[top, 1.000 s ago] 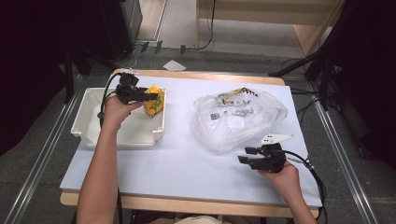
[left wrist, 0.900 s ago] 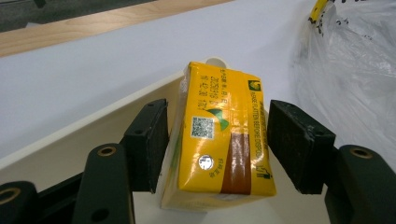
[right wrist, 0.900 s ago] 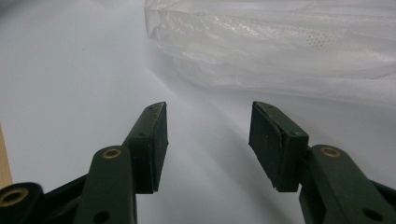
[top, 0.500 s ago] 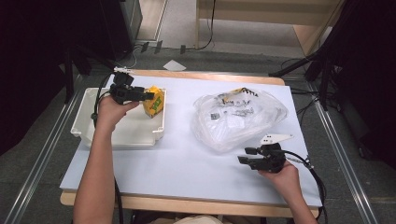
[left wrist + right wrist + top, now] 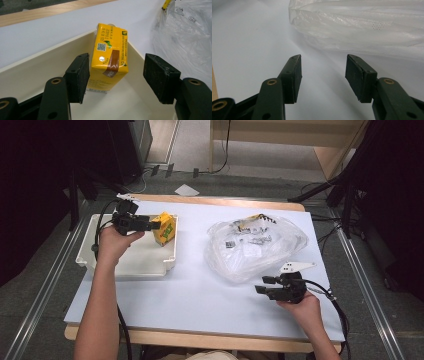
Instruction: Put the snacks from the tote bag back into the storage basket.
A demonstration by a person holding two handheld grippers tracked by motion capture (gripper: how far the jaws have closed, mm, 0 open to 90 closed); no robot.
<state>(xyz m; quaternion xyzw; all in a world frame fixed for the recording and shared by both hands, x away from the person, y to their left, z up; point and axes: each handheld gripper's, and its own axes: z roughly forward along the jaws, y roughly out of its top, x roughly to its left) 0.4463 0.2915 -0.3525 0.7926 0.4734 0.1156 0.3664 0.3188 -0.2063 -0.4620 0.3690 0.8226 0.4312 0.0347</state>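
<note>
Left gripper view — yellow carton (image 5: 109,57) leans, long axis tilted toward tray (image 5: 37,72) corner.

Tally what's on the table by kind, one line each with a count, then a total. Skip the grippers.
Yellow drink carton: 1, standing in the tray's corner
White tray: 1
Clear plastic bag with small items inside, too small to count: 1
Total: 3

white table (image 5: 200,295), cream tray (image 5: 145,265), plastic bag (image 5: 250,250)
</note>
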